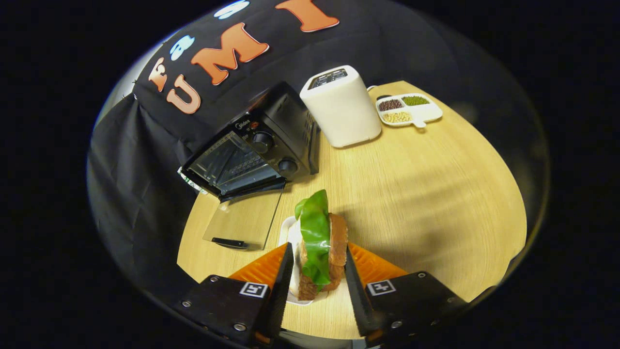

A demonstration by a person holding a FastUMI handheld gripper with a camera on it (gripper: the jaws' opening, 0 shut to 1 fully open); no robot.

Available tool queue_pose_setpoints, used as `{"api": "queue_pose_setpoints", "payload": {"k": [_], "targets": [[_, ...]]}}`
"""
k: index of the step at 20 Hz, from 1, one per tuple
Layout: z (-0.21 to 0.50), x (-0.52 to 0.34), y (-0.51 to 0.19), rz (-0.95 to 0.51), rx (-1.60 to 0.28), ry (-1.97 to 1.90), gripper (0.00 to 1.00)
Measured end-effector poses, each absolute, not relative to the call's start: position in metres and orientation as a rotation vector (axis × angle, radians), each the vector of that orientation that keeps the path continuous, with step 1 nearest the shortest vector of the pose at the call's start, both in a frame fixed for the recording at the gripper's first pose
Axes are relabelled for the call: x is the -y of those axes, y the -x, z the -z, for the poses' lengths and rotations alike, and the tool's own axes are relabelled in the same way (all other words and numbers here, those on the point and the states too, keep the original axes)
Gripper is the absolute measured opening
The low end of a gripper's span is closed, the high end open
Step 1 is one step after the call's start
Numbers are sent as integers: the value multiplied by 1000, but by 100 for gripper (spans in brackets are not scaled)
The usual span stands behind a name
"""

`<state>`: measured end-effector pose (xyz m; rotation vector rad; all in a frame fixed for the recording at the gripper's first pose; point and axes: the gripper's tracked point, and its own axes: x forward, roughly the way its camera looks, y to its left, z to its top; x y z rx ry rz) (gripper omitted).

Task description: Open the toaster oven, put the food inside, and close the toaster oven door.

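Gripper: the gripper (317, 271) has its two black fingers (285, 281) closed in on either side of a sandwich, one against each flank, so it appears to be gripping it.
Food: the sandwich (319, 252) stands on edge between the fingers, two brown bread slices with a green lettuce leaf (314, 228) poking out of the top. It sits over a small white plate (290, 237) on the near part of the table.
Toaster oven: the black toaster oven (261, 145) stands on the far left of the wooden table (426, 184), beyond the fingers. Its glass door (244, 223) is already folded down flat toward the near side, handle at the near edge, and the cavity is open.
Other things: a white toaster (341, 106) stands just right of the oven; a white divided dish of beans (409, 109) lies farther right.
Handling: the sandwich looks light and soft, with loose layers. Squeezing hard would likely crush the bread; a loose hold could let the leaf or a slice slip. Holding across both bread faces, low and central, seems safest.
Progress: door open, food not yet inside.
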<state>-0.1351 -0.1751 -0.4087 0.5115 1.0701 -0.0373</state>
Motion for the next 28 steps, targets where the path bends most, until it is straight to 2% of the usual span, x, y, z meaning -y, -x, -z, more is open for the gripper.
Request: {"api": "queue_pose_setpoints", "payload": {"k": [3, 7, 11, 18, 28], "targets": [[401, 173, 137, 27, -1089, -599, 39], [393, 173, 137, 44, -1074, -610, 29], [359, 179, 119, 86, -954, -618, 27], [321, 134, 85, 70, -798, -648, 27], [337, 36, 17, -5, -737, -770, 27]]}}
